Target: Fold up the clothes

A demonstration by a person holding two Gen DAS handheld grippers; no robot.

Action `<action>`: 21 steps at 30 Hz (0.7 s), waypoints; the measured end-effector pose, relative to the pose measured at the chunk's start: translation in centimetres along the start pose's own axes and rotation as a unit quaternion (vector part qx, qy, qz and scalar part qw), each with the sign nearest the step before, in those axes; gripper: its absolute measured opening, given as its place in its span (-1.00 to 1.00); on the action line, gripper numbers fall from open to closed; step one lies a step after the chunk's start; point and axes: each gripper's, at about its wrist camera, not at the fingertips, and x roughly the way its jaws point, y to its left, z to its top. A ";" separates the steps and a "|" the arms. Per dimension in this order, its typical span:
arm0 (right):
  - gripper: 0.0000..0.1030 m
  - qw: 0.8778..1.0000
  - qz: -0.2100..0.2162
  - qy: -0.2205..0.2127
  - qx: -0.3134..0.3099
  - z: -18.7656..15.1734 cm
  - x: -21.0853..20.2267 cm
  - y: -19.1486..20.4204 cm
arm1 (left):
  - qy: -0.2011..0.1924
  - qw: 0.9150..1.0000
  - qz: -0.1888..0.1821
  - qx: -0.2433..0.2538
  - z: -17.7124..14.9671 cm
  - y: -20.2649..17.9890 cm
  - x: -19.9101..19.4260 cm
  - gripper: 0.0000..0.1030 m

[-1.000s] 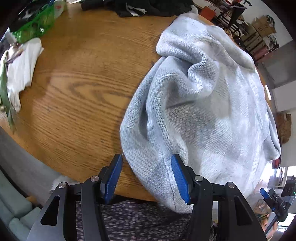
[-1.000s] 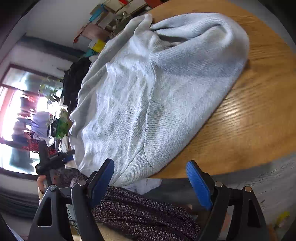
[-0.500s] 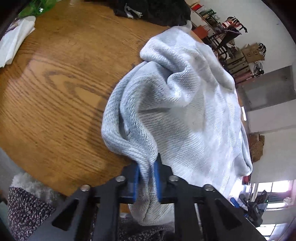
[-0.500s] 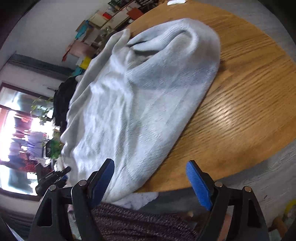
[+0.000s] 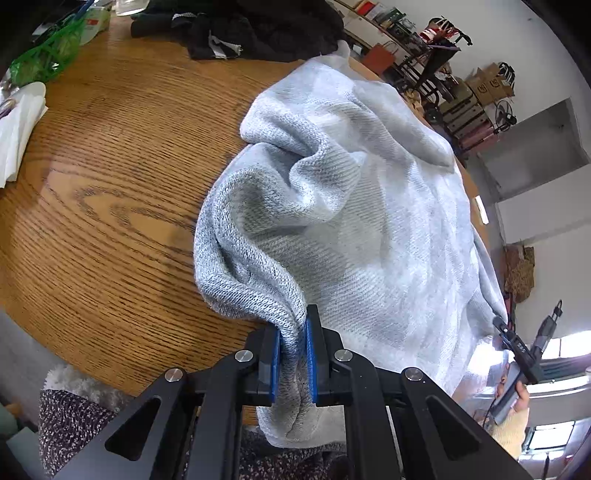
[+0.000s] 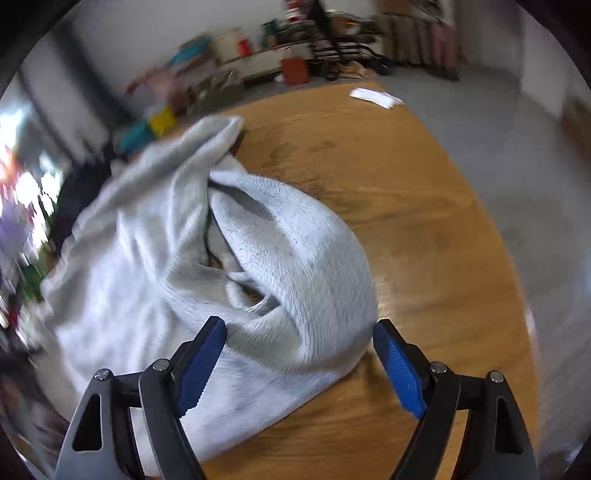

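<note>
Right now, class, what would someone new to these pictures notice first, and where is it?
The big grey sweater heaped on the round wooden table takes the eye first. Its near edge is pinched in the left hand-held gripper at the table's rim. The right hand-held gripper stands open over the sweater's other side, and dark clothes lie at the far edge.
</note>
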 end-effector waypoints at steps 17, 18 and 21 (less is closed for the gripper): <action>-0.77 0.975 0.085 -0.070 0.191 2.3 -2.4 -7.4 | 0.051 0.997 -0.046 0.028 -0.6 -5.0 2.4 -0.77; -0.79 0.972 0.082 -0.076 0.204 2.4 -2.6 -8.2 | 0.059 0.996 -0.051 0.033 -0.7 -5.7 2.7 -0.77; -0.80 0.961 0.082 -0.104 0.241 2.3 -4.3 -10.6 | 0.088 0.993 -0.044 0.063 -1.5 -8.0 3.8 -0.77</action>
